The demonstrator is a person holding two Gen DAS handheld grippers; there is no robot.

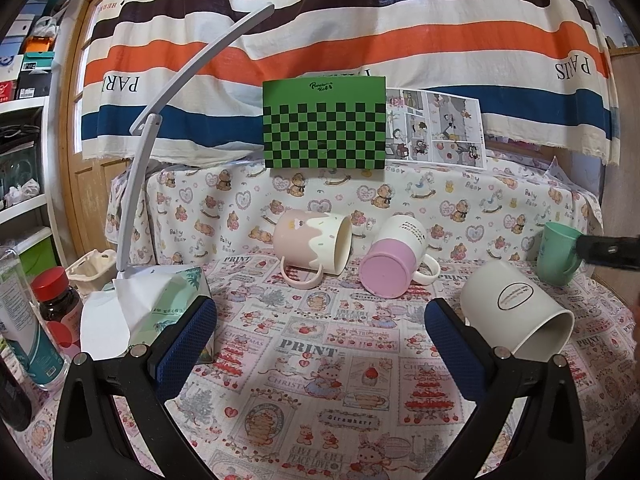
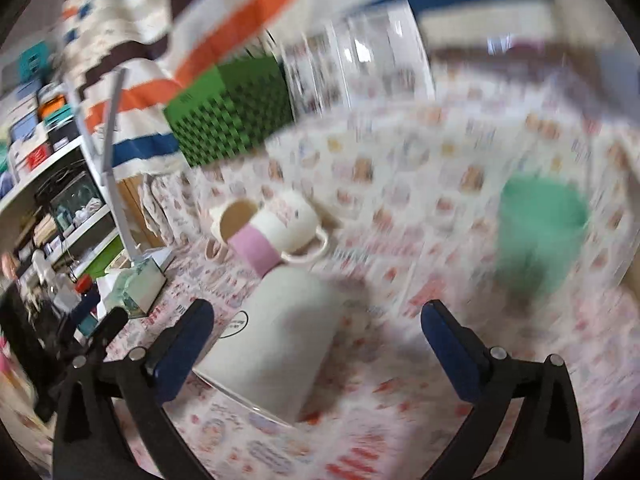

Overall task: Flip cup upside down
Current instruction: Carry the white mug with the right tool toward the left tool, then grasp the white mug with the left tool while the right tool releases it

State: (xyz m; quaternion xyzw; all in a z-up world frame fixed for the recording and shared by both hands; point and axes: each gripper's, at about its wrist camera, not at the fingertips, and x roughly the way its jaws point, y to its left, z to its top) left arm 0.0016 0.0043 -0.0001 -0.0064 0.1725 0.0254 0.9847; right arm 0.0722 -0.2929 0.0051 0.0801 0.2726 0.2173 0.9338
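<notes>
Little of the job looks done. Four cups sit on the printed cloth, and only the green cup, behind and to the right of the white cup, stands mouth-down, as far as its taper shows. The white cup lies on its side with its mouth toward the camera and an oval logo on its wall. Behind and to the left of it the pink-base cup and the pink cup also lie tipped over.

Both tongs are spread and hold nothing. The left gripper hangs above the cloth just left of the white cup. The right gripper frames that cup's base in a blurred view. I judge the white cup is next: grasp, turn, set down.
</notes>
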